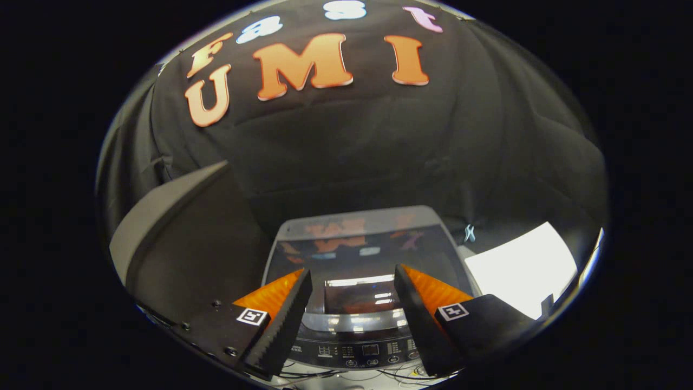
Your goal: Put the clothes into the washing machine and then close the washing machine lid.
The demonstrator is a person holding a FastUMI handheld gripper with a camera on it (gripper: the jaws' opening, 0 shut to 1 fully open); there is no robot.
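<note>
two black ribbed fingers (287, 319) with orange sides sit closest to the camera; the gripper (353, 281) stands wide apart and holds nothing, each finger base carrying a small square marker. behind everything hangs the black cloth wall (487, 151) of the booth. beyond and between the fingers stands the washing machine (357, 325), seen from above and in front. its glass lid (357, 244) lies down flat over the tub, glossy and dark, with a grey frame and reflections of lights on it. just left of the machine rises a large dark grey panel (178, 233), tilted. to the right of the machine lies a bright white sheet (520, 271). below the lid's front edge, between the fingers, runs the control panel (363, 349) with small buttons; thin cables (346, 375) trail beneath it.
</note>
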